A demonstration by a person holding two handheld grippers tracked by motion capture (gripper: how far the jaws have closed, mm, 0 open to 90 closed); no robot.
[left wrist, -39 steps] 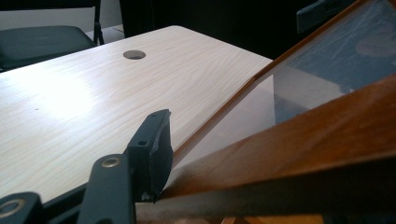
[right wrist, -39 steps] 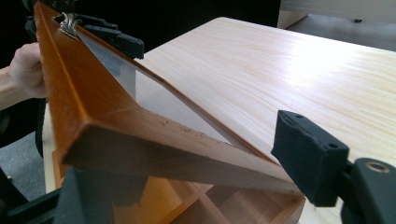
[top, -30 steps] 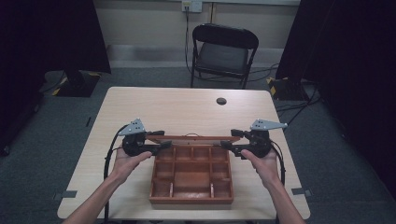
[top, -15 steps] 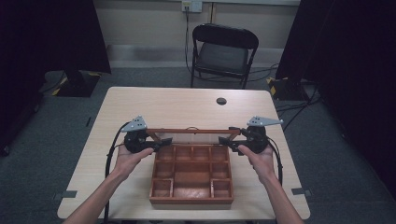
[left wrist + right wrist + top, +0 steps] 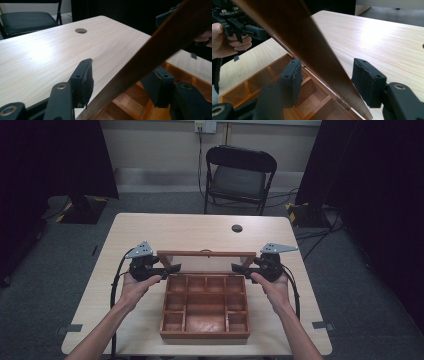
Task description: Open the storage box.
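Lid (image 5: pixel 206 254) raised higher, between both open tools (image 5: pixel 170 268) (image 5: pixel 239 268), right tool's jaws just narrowing

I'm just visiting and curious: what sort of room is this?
Probably a recording studio or lab: black curtains around one light wooden table, a folding chair, and cables on the grey floor.

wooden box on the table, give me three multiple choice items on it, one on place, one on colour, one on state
1. Where is the hinged lid relative to the wooden box?
A. at its far edge
B. at its near edge
C. off on the floor

2. What colour is the box?
A. white
B. reddish brown
C. blue

3. What state is the box in?
A. shut
B. lid raised, compartments exposed
C. upside down

Answers: 1 A, the lid stands along the far side between the left gripper and right gripper; 2 B, the wood is reddish brown; 3 B, the open compartments show.
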